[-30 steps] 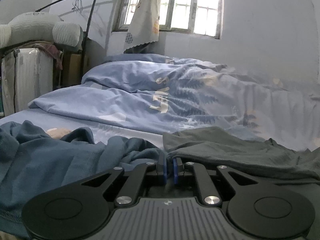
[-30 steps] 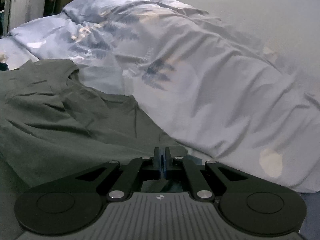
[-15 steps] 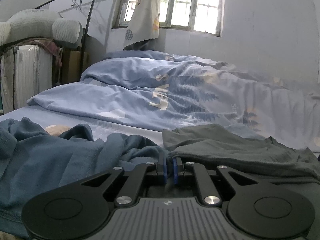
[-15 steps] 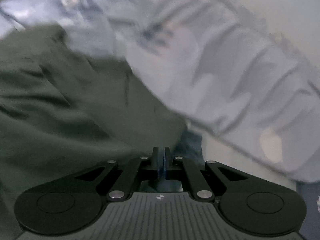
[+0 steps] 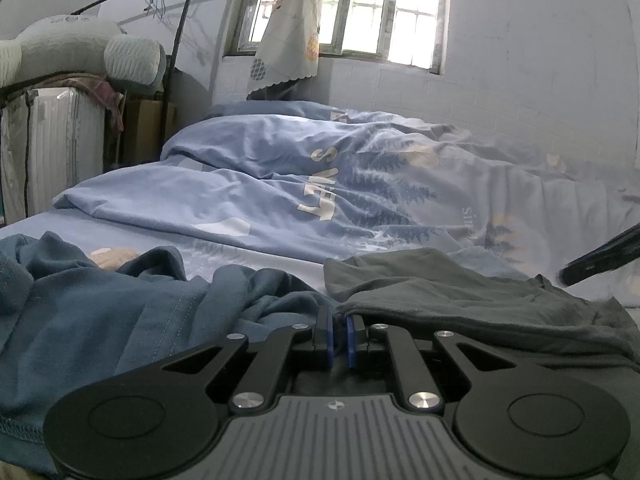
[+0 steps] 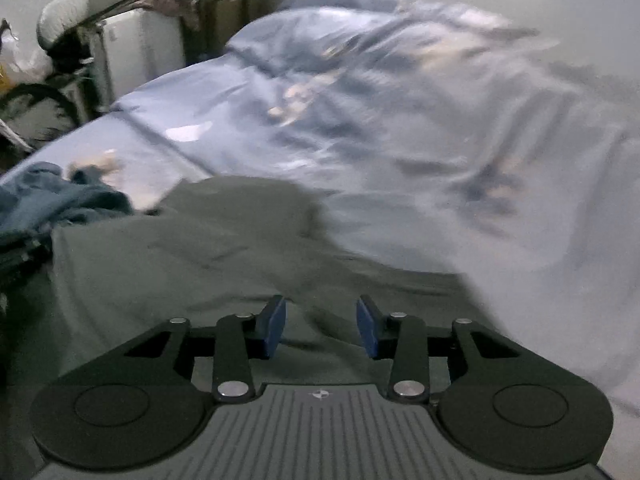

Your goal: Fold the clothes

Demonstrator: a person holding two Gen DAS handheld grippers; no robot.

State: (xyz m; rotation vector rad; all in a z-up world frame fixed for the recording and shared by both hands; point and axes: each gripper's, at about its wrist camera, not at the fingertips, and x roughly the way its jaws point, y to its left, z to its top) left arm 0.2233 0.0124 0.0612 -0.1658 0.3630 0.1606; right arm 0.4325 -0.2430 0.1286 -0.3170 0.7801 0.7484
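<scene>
left gripper [image 5: 339, 336] nearly closed, pinching grey shirt [image 5: 460, 292] edge, right gripper [image 6: 321, 327] wide open over same shirt, holding nothing, blue garment [image 5: 100, 312] beside

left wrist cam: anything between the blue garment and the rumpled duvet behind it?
Only a strip of light blue bedsheet separates the blue garment from the duvet, seen in the left wrist view; nothing else lies there.
</scene>
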